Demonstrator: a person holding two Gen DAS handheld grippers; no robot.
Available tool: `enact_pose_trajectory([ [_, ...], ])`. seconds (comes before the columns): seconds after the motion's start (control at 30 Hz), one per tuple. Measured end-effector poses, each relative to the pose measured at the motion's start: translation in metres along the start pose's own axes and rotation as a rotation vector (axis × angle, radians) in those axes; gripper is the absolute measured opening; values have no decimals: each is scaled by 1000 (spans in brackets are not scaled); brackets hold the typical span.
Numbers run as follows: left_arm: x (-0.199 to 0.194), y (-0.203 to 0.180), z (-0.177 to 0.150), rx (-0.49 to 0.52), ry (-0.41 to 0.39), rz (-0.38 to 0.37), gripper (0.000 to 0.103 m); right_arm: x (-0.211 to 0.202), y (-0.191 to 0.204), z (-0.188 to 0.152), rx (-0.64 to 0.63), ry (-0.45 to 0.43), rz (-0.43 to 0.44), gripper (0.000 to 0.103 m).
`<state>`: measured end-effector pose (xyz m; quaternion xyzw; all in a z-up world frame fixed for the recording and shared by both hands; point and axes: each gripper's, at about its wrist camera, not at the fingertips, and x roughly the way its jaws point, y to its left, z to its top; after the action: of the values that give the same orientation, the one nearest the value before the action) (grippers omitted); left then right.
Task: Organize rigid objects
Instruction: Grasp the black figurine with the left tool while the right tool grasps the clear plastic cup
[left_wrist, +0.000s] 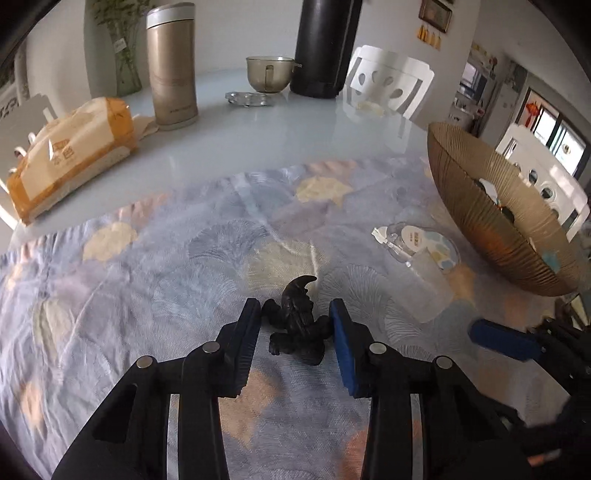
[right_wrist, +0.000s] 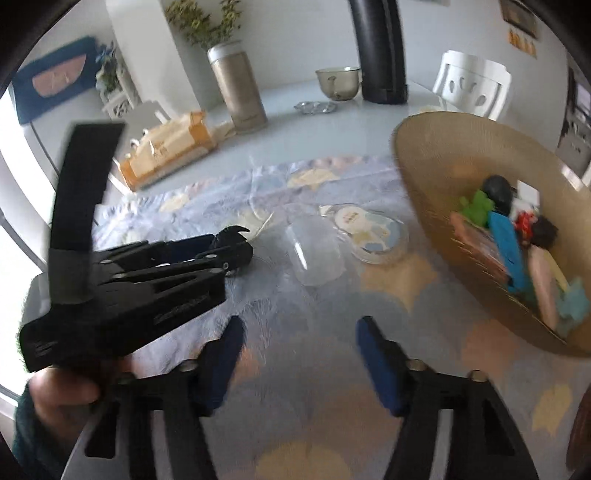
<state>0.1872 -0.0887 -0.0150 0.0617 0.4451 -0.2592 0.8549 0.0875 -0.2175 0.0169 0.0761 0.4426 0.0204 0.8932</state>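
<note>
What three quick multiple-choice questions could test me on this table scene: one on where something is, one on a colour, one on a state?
1. Where is the black figurine?
A. In the bowl
B. On the patterned cloth, between the left gripper's fingers
C. Beside the tall flask

2. What colour is the ribbed bowl?
A. Golden brown
B. White
C. Red

3. What is between the right gripper's fingers?
A. The figurine
B. A clear plastic case
C. Nothing, only cloth below

Answers: 1 B, the figurine sits on the cloth between the blue pads. 2 A, its wall is golden brown. 3 C, the gap shows only cloth.
</note>
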Motion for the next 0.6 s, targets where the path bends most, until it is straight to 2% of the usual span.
enact_pose_trajectory([
  [0.23, -6, 26, -4, -118, -26, -19, 35, 21, 22, 20, -124, -99, -194, 56],
  [0.3, -6, 26, -4, -118, -28, -16, 35, 28, 23, 23, -136, -110, -209, 54],
  [0.33, -6, 23, -5, -107, -29, -5, 35, 33, 24, 24, -145, -101, -219, 49],
  [0.37, -6, 20, -5, -95, -32, 10, 35, 36, 23, 26, -143, -87, -219, 38],
  [0.47, -6, 17, -5, -87, -42, 20, 35, 38, 19, 26, -121, -69, -202, 36],
  [0.6, -11, 17, -8, -96, -68, 99, 35, 30, 14, 23, -88, -99, -180, 35],
])
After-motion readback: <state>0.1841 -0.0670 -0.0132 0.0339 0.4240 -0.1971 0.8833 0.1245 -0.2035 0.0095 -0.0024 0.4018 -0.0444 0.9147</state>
